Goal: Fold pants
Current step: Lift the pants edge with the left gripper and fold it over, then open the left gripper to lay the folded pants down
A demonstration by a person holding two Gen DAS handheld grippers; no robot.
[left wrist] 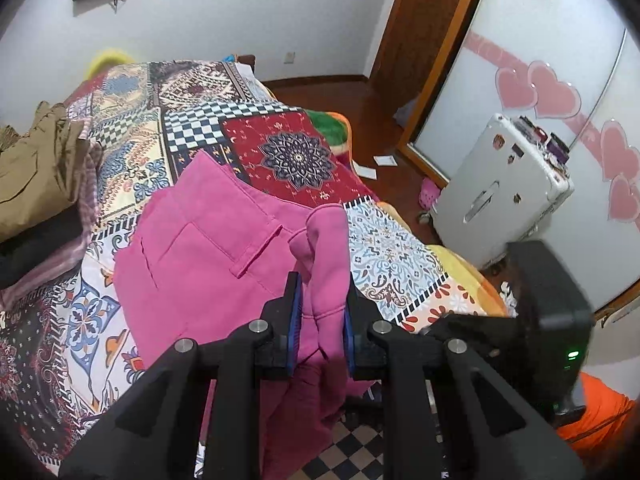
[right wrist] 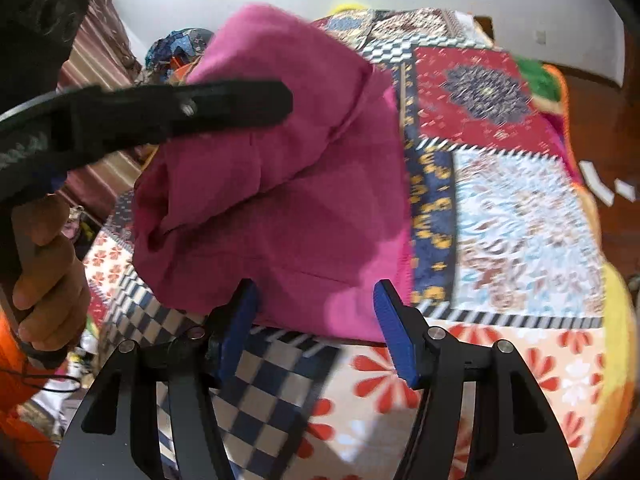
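Note:
Pink pants (left wrist: 208, 248) lie on the patchwork bedspread (left wrist: 280, 148), waistband and belt loop facing up. My left gripper (left wrist: 320, 292) is shut on a bunched fold of the pants and lifts it off the bed. In the right wrist view the pants (right wrist: 280, 200) hang in a raised heap, with the left gripper (right wrist: 224, 104) reaching in from the left, held by a hand. My right gripper (right wrist: 316, 300) is open, its blue pads at the pants' near edge, with no cloth between them.
A pile of khaki and striped clothes (left wrist: 44, 176) lies at the bed's left. A white suitcase (left wrist: 500, 188) stands on the wooden floor right of the bed, before a wardrobe with pink hearts. Papers (left wrist: 376, 166) lie on the floor.

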